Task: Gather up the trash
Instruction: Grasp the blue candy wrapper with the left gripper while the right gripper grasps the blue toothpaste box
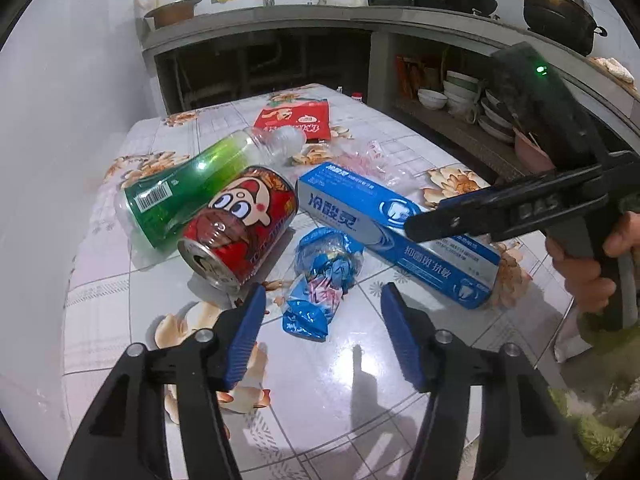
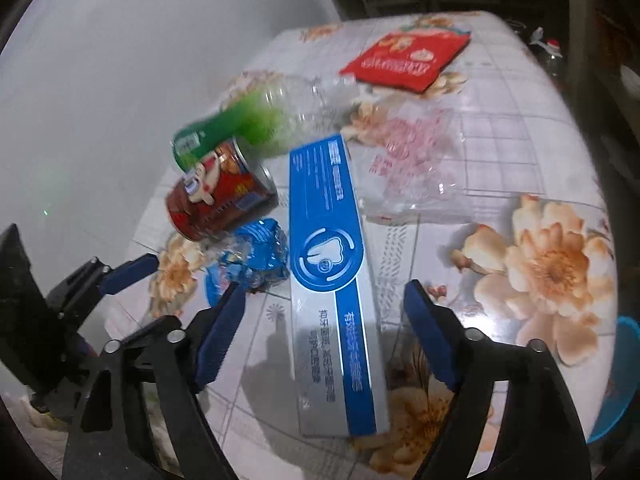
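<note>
Both grippers hang over the table (image 1: pixel 328 392) with jaws apart and empty, the left gripper (image 1: pixel 322 312) lined up on the crumpled blue wrapper (image 1: pixel 320 280) and the right gripper (image 2: pixel 324 316) straddling the toothpaste box (image 2: pixel 332 280), apparently so each can take one piece of trash.

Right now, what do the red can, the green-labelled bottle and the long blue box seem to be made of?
Red can: probably thin metal, with a shiny silver rim and a glossy printed wall. Green-labelled bottle: clear plastic, see-through at the neck, with a glossy film label. Long blue box: likely coated cardboard, with sharp folded edges and a light sheen.
</note>
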`<state>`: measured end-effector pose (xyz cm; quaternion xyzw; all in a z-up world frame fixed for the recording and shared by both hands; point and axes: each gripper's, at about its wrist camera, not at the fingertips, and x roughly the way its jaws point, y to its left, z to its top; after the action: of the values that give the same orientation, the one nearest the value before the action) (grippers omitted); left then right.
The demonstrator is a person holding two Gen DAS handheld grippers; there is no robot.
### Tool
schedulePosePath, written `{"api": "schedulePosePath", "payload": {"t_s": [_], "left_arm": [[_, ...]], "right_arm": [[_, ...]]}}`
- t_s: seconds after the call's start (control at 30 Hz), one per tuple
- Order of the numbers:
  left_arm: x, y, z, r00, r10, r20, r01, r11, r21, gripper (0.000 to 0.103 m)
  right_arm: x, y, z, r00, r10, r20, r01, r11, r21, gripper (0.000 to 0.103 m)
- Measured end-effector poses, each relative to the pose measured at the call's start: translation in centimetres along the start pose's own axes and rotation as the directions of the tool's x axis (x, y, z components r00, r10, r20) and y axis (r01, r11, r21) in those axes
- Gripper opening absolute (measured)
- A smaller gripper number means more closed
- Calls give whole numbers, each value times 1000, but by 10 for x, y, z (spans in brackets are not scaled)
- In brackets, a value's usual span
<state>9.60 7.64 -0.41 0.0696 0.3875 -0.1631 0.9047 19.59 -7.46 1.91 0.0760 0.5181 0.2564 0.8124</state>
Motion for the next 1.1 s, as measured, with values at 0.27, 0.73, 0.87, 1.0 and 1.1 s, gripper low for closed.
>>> {"api": "schedulePosePath", "payload": {"t_s": [0.27, 0.73, 0.87, 1.0, 1.1], "left_arm": [[20, 4, -2, 999, -15, -38, 15, 1000, -11, 54], [49, 4, -7, 991, -37, -127, 30, 998, -53, 17], [43, 3, -11, 984, -72, -161, 54, 992, -114, 17], [29, -3, -18, 966, -143, -214, 105, 978, -179, 17], [17, -6, -22, 953, -199, -228, 152, 966, -207, 34]], "right_arm": [[14, 6, -2, 998, -27, -55, 27, 1000, -6, 48], [8, 7, -10, 998, -20, -58, 20, 1000, 4, 47], [7, 11, -17, 998, -11, -62, 11, 1000, 3, 47], [3, 15, -29, 997, -3, -73, 3, 1000, 5, 47], [-4, 15, -40, 996, -20, -84, 21, 1000, 8, 47]]}}
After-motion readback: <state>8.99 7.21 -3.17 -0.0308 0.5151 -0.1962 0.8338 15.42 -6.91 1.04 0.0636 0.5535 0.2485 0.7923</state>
